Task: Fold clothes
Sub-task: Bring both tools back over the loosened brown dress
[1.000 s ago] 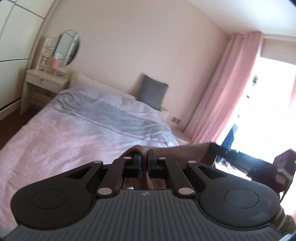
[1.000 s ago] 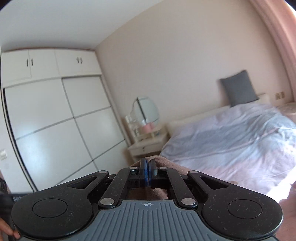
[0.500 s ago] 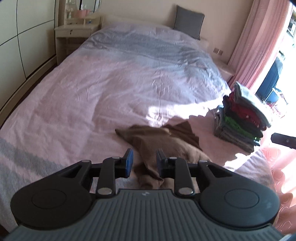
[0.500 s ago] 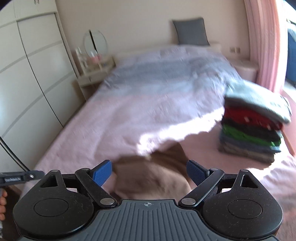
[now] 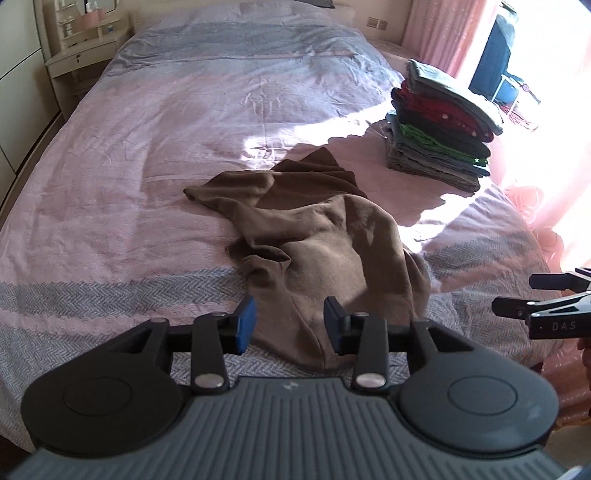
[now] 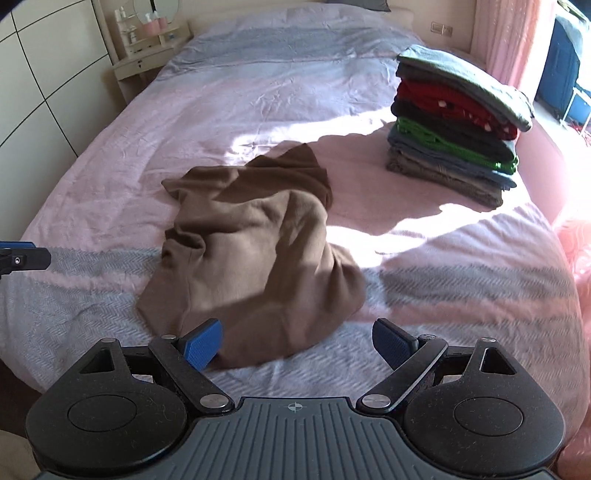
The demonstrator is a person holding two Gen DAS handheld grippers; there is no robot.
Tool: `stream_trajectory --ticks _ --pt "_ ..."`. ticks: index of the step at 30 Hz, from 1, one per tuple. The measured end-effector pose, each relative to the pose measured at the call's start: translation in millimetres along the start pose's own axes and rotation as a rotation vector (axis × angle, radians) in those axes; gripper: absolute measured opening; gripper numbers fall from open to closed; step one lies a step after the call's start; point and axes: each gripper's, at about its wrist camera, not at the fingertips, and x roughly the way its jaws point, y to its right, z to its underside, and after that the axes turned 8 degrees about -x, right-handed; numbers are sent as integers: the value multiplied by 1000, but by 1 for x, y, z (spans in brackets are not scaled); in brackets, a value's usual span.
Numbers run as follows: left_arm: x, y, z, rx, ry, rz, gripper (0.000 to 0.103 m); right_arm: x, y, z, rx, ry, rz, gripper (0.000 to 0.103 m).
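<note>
A brown garment [image 5: 317,236] lies crumpled near the foot of the bed; it also shows in the right wrist view [image 6: 251,236]. My left gripper [image 5: 290,325] is open and empty, hovering over the garment's near edge. My right gripper [image 6: 297,341] is open wide and empty, just in front of the garment's near edge. The right gripper's side shows at the right of the left wrist view [image 5: 550,314], and the left gripper's tip at the left of the right wrist view [image 6: 22,258].
A stack of folded clothes [image 5: 439,125] stands on the bed's right side, also seen from the right wrist [image 6: 454,122]. The pink and grey bedspread [image 5: 184,122] covers the bed. A nightstand [image 6: 144,62] stands at the back left, pink curtains [image 5: 436,33] at the right.
Both grippers held the brown garment shut up high, then opened and let it go. It dropped onto the bed, and both grippers have lowered toward it with jaws opened further.
</note>
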Motion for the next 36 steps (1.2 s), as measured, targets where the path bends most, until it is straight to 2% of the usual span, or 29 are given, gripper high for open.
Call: stream_trajectory --ticks 4,10,13,18,24,30,36 --pt "-11 -1 14 49 -14 -8 40 -8 -23 12 -8 -9 23 91" --pt "-15 -9 37 61 -47 -7 41 -12 -46 40 4 -46 25 91" --pt "-16 -12 47 55 -60 -10 41 -11 -52 51 8 -67 25 91" --pt "-19 -12 52 51 -64 -9 42 -15 -50 51 8 -53 28 91" --pt "-8 -7 48 46 -61 -13 45 -11 -32 41 -12 -40 37 91" --pt "22 5 48 40 -103 -47 45 4 9 33 -4 -56 18 91" --pt "50 26 46 35 -122 -77 45 22 42 20 -58 -71 0 91"
